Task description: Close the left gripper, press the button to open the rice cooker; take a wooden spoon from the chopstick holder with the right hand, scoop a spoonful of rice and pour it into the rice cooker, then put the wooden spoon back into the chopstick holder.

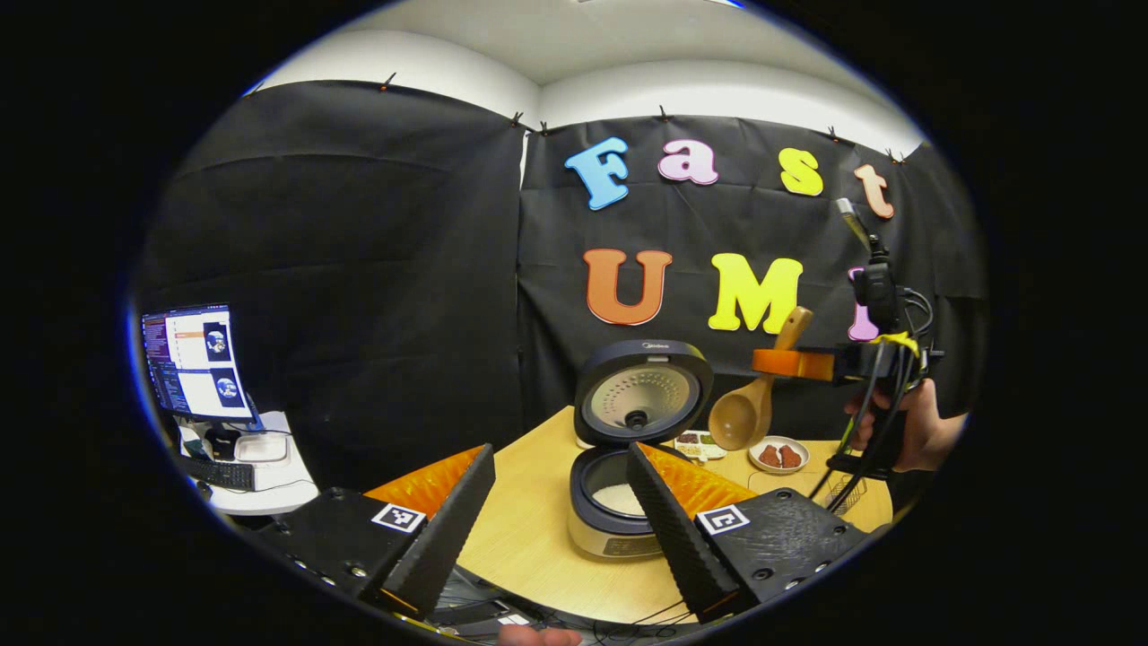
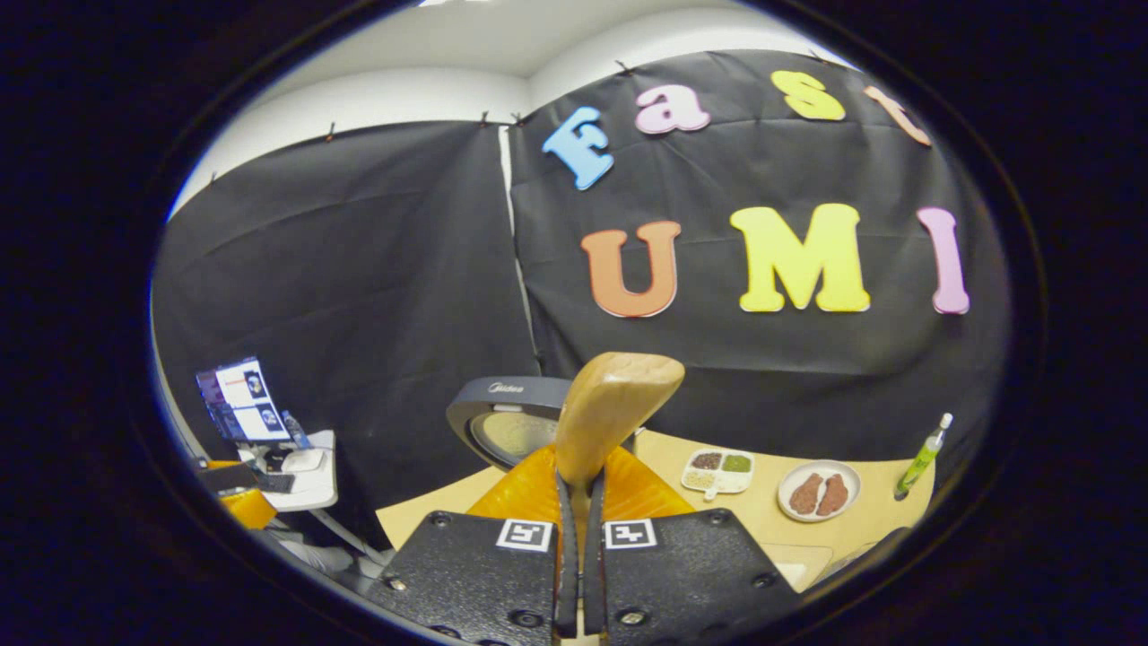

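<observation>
In the left gripper view, the left gripper (image 1: 560, 511) hangs over the near edge of the wooden counter (image 1: 529, 538), its fingers (image 1: 448, 525) spread wide apart with nothing between them. Framed in that gap sits the rice cooker (image 1: 619, 502), lid (image 1: 642, 392) standing upright and open, white rice showing in the pot. Up at two o'clock from the cooker, the right gripper (image 1: 789, 362) is in the air, held by a hand (image 1: 915, 426), and the wooden spoon (image 1: 749, 404) is pinched in it, bowl hanging down and well above the counter, handle poking up past the fingers. Behind the spoon's bowl lie a small divided dish (image 1: 695, 442) and a plate (image 1: 778, 454) with brown pieces.

In the right gripper view, the right gripper's fingers (image 2: 567, 574) are clamped together on the spoon's handle, which rises straight up from them. At three o'clock stands a green bottle (image 2: 924, 458). Far off at nine o'clock, a laptop (image 2: 242, 399) sits on a side table.
</observation>
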A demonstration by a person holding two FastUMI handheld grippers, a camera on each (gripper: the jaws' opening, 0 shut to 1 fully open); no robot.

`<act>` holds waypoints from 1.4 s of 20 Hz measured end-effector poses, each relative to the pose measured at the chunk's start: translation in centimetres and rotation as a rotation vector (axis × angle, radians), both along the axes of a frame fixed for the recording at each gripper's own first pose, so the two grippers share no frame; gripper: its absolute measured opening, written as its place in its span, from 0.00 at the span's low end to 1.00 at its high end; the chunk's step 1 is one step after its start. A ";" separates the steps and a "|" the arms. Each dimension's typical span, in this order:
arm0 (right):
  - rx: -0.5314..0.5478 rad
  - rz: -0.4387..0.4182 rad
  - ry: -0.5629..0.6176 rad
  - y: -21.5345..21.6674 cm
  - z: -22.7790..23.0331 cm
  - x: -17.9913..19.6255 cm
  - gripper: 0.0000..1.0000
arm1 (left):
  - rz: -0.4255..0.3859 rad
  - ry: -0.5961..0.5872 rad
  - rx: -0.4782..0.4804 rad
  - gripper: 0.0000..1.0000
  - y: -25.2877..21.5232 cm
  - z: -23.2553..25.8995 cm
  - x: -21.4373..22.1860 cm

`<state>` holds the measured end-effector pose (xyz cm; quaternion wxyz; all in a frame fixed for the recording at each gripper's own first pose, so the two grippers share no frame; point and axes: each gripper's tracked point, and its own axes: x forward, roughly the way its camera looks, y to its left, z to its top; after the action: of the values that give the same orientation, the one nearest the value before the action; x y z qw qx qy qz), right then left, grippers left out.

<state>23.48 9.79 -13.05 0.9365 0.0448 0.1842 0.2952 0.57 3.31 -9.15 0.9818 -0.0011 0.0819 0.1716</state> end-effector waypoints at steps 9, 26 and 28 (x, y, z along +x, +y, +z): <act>0.017 -0.388 0.017 -22.8 0.6 2.3 0.08 | -0.145 -0.013 -0.003 0.95 -6.7 -0.5 4.9; -0.102 -0.697 0.281 -40.6 -20.1 7.2 0.08 | -0.122 0.066 0.026 0.95 -10.6 -0.9 8.1; -0.108 -0.697 0.282 -40.9 -21.2 7.5 0.10 | -0.117 0.068 0.026 0.95 -10.8 -0.8 8.1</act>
<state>30.95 -31.08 -34.24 0.9472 0.0955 0.3002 -0.0602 8.70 -7.48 -9.94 0.9867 0.0225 0.1131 0.1148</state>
